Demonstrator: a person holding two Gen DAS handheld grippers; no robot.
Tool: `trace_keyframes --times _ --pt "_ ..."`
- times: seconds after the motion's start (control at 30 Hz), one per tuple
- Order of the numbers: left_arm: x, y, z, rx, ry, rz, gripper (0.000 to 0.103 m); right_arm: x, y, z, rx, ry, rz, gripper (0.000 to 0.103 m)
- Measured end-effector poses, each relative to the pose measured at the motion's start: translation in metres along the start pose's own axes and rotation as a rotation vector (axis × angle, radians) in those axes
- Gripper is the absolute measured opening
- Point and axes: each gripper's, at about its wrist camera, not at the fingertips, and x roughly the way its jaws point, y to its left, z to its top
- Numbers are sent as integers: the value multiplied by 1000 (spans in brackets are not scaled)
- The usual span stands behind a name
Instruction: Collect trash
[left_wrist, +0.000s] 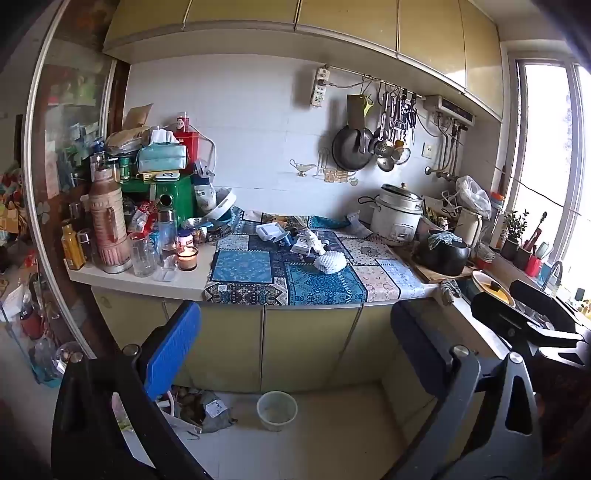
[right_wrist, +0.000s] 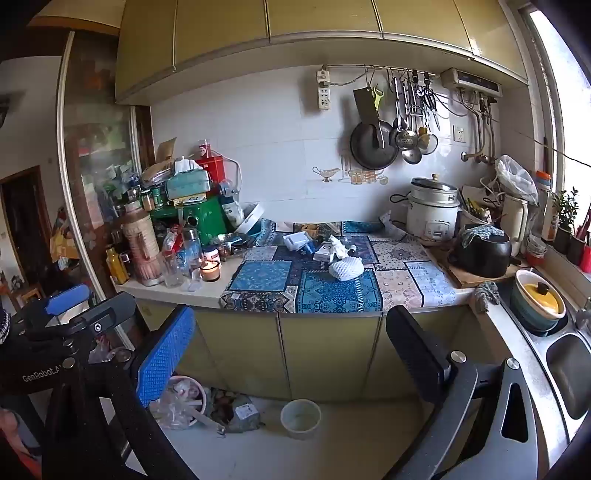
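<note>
1. Left gripper (left_wrist: 291, 354): jaws wide apart, holding nothing.
2. Right gripper (right_wrist: 291, 362): jaws wide apart, holding nothing.
3. White foam net (left_wrist: 330, 262) and crumpled wrappers (left_wrist: 314, 242) lie on patterned cloth (left_wrist: 243, 267); bin (left_wrist: 277, 410) stands on floor below.

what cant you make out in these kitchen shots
- Small round pale bin on the floor: contents too dim, both views.
- Crumpled white trash pile on the blue patterned cloth: items too small to identify.
- Floor clutter: partly behind the right claw.

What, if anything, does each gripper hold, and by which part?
Nothing: the left gripper and right gripper are both open, empty, short of the patterned blue tablecloth.
</note>
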Motion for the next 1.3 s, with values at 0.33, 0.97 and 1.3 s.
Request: trace_keyframes --times 0.33,0.97,1.3 --pt "2 0 2 9 7 3 103 2 7 2 -2 8 11 103" --pt "7 5 9 22 14 -10 103 5 3 -1 29 10 -3 103" --pt "7 6 6 21 11 -14 103 6 3 0 32 13 -2 103"
